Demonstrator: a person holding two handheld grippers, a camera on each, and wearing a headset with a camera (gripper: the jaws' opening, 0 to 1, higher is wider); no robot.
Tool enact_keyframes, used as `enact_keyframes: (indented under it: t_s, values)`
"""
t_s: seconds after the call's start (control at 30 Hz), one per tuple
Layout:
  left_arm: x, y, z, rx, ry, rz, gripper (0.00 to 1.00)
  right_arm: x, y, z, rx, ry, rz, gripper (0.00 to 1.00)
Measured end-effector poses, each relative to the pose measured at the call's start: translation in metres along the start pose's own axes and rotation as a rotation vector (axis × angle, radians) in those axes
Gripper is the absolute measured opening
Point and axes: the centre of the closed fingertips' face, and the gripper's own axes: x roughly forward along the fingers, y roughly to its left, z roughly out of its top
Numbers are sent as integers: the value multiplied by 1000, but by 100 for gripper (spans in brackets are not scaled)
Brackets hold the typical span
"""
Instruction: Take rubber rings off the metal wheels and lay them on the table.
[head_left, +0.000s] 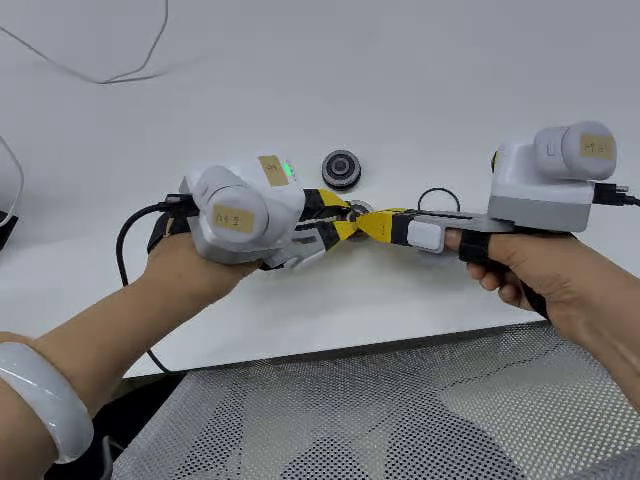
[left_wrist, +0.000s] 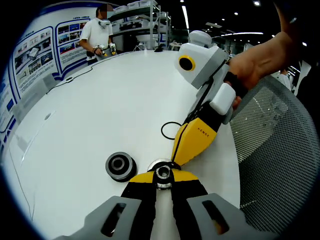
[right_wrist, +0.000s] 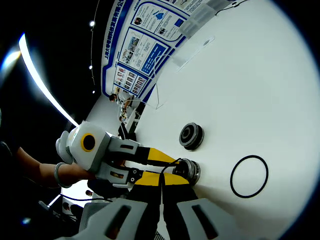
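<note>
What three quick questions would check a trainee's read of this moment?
1. True or false: the left gripper has a metal wheel clamped between its jaws.
2. Multiple choice: how many rubber rings lie loose on the table? A: none. B: one. C: three.
3. Short answer: where is the second wheel?

Key:
1. True. The right gripper also has its tips at that wheel.
2. B. One loose ring lies flat near the grippers.
3. On the table, apart from both grippers.
</note>
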Motion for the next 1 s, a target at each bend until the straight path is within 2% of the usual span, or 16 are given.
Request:
enact_keyframes:
  t_s: [0.2, 0.37, 0.8, 1.0]
  values:
    - [0, 0, 2, -16, -9, -12, 12, -1, -5, 0, 8, -6, -16, 1]
    - [-3, 1, 8, -19, -28, -13, 12, -2, -6, 3, 12, -16, -22, 1]
    - [-13, 2, 13, -2, -42, -5, 13, 0, -1, 8, 18, -37, -4, 1]
    - [-17, 2, 19, -10, -63, -1, 15, -3, -1, 12, 28, -57, -4, 1]
